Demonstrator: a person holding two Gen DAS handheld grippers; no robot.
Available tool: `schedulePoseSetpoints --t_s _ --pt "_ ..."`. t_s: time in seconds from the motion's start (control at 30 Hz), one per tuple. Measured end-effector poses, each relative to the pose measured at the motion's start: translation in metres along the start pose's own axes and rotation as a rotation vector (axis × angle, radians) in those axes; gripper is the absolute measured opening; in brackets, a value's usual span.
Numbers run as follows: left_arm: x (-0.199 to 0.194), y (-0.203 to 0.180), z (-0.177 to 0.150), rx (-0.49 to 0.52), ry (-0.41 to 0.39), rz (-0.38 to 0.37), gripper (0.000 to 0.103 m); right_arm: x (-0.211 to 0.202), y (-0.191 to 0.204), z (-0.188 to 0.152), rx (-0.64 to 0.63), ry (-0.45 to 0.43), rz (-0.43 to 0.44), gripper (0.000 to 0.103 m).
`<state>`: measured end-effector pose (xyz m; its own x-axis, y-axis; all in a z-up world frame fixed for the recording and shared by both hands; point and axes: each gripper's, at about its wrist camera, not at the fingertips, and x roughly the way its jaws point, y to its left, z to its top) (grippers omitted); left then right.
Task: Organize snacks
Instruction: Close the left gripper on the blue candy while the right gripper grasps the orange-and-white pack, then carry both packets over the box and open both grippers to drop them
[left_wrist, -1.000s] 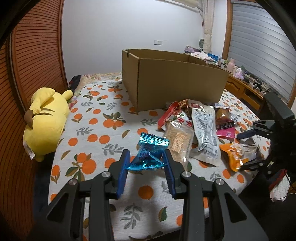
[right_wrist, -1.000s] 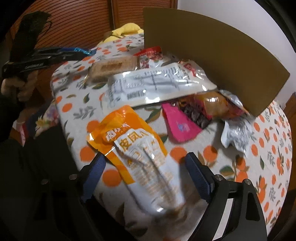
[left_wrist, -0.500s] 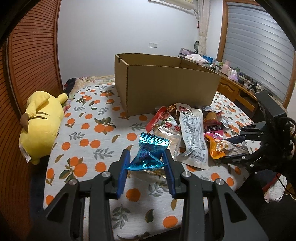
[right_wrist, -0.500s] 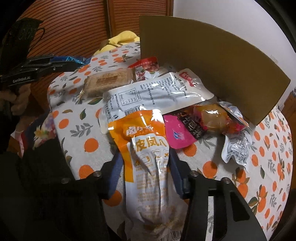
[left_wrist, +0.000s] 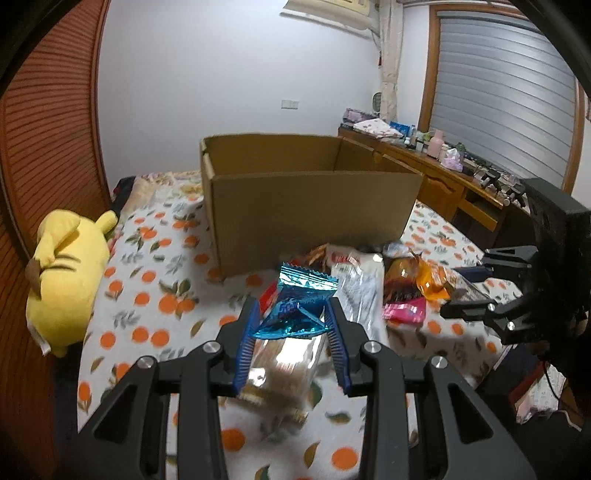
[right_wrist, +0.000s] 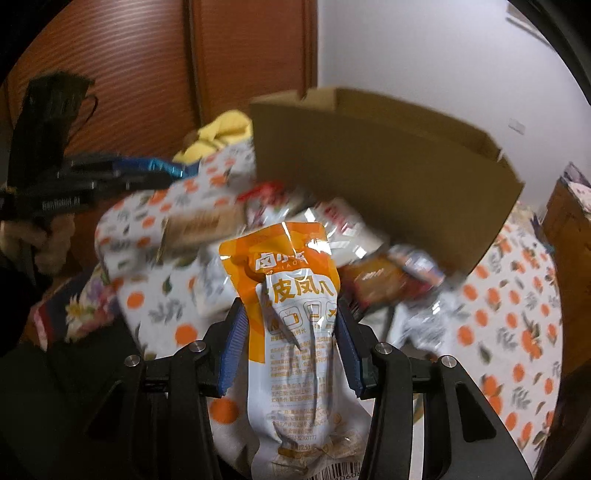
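Note:
My left gripper (left_wrist: 293, 314) is shut on a crinkled blue foil snack packet (left_wrist: 306, 284), held above the bed in front of the open cardboard box (left_wrist: 314, 199). My right gripper (right_wrist: 290, 306) is shut on an orange and white snack pouch (right_wrist: 291, 266), with both blue pads pressing its sides. The pouch hangs clear of the bedspread. In the left wrist view the right gripper (left_wrist: 454, 291) is at the right edge with the orange pouch (left_wrist: 432, 280) in it. In the right wrist view the left gripper (right_wrist: 147, 173) and its blue packet (right_wrist: 166, 166) are at the left.
Several loose snack packets (left_wrist: 362, 288) lie on the orange-print bedspread (left_wrist: 147, 288) before the box (right_wrist: 369, 173). A cracker pack (left_wrist: 280, 369) lies below my left gripper. A yellow plush toy (left_wrist: 62, 273) lies at the left. A cluttered wooden desk (left_wrist: 443, 177) stands at the right.
My right gripper closed on the orange pouch and lifted it off the bed. My left gripper rose with the blue packet still in it, nearer the box.

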<state>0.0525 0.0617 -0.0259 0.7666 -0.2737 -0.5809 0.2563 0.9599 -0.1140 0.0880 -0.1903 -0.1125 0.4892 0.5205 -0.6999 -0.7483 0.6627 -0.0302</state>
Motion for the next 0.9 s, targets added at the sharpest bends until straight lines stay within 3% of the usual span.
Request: schedulePoseSetpoints --t_s 0.57,0.9 --pt "0.016 -0.009 0.086 0.077 -0.078 0.011 0.035 -0.023 -0.045 0.086 0.005 -0.152 -0.104 0.048" --pt "0.040 -0.003 0.123 0.098 -0.072 0.036 0.035 -0.007 -0.061 0.138 0.007 -0.172 -0.130 0.048"
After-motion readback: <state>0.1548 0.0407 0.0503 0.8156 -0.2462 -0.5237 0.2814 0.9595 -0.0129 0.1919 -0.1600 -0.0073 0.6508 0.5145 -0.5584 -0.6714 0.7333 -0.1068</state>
